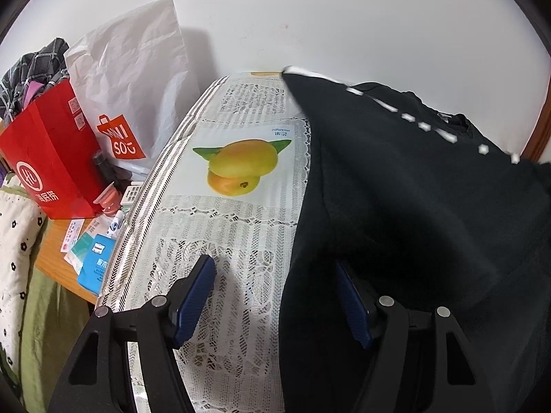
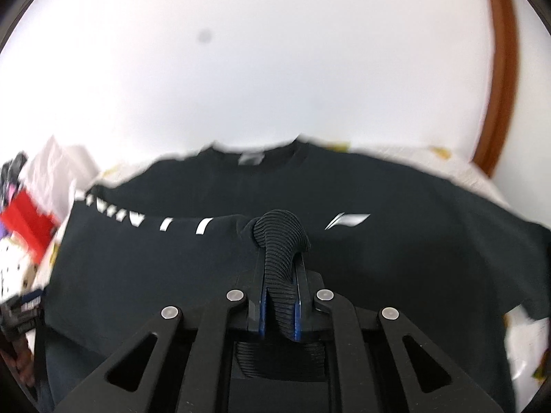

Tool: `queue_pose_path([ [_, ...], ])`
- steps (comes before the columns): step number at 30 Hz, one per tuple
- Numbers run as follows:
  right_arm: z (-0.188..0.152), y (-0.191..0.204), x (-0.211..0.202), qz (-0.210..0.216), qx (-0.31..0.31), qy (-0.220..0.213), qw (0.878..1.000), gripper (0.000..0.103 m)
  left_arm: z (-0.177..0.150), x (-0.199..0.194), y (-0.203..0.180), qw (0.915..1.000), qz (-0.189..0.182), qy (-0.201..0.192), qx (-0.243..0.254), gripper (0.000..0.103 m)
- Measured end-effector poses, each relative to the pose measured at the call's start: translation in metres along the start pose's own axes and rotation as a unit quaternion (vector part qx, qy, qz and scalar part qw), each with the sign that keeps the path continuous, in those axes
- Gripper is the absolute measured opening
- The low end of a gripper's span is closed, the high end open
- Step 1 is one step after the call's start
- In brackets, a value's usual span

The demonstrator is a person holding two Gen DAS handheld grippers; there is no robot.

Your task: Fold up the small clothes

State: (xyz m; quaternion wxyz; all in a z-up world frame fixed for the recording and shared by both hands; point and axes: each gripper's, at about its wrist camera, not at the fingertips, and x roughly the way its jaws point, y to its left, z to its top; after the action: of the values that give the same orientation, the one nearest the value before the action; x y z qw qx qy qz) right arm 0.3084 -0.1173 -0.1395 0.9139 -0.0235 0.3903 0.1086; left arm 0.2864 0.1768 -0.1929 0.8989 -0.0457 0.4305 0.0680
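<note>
Gripping: right tool (image 2: 279, 275) is clenched on a ribbed black cuff (image 2: 280, 241) of the black T-shirt (image 2: 137, 275); the ribbed band passes between the blue pads and bulges above them.
Left tool: the left tool (image 1: 275, 296) is released, jaws standing wide, nothing pressed between them; one blue pad (image 1: 194, 301) hangs over bare lace, the other sits at the shirt's near-left edge, partly against the dark cloth.
Shirt place: spread over the right part of the worktop (image 1: 241, 241), collar towards the wall, a white logo (image 2: 347, 221) on the chest and a row of white marks (image 1: 430, 127) along a raised fold.
Shirt edges: in the left wrist view the left edge runs from the far end of the worktop down towards the tool, leaving a strip of cloth cover uncovered beside it; the far corner looks lifted and blurred.
Worktop cover: lace-patterned tablecloth with a printed mango (image 1: 241, 165) lying just left of the shirt's edge.
Open room: the bare strip between the shirt and the worktop's left rim; the white wall (image 1: 310, 17) stands close behind.
Left of the rim: a lower wooden surface crowded with a red paper bag (image 1: 48, 158), a white shopping bag (image 1: 137, 86), small packets and a blue card (image 1: 96, 268).
Right side: a brown wooden frame (image 2: 502, 69) rises at the far right.
</note>
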Motion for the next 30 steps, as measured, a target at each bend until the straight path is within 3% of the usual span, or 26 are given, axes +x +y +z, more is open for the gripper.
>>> queue_pose_path([
  [6, 0.024, -0.041, -0.012, -0.044, 0.023, -0.026, 0.998, 0.011, 0.000, 0.000, -0.001, 1.0000, 0.000, 0.001, -0.001, 0.067],
  [11, 0.015, -0.076, 0.001, -0.072, 0.054, 0.000, 0.996, 0.011, 0.000, 0.000, 0.000, 1.0000, -0.001, 0.001, -0.002, 0.068],
  [20, -0.017, -0.100, 0.037, -0.092, 0.073, 0.051, 0.992, 0.014, 0.000, -0.001, 0.002, 1.0000, -0.001, 0.000, -0.003, 0.068],
  [24, -0.023, -0.101, 0.029, -0.118, 0.068, 0.054, 0.989, 0.027, 0.000, -0.002, 0.002, 1.0000, -0.002, -0.001, -0.005, 0.068],
  [27, -0.029, -0.095, 0.021, -0.114, 0.041, 0.062, 0.991, 0.027, 0.002, -0.011, 0.004, 0.9996, -0.012, -0.020, -0.015, 0.067],
  [30, -0.043, -0.087, 0.029, -0.147, -0.010, 0.092, 0.985, 0.026, 0.004, -0.020, 0.009, 0.9981, -0.035, -0.040, -0.032, 0.067],
])
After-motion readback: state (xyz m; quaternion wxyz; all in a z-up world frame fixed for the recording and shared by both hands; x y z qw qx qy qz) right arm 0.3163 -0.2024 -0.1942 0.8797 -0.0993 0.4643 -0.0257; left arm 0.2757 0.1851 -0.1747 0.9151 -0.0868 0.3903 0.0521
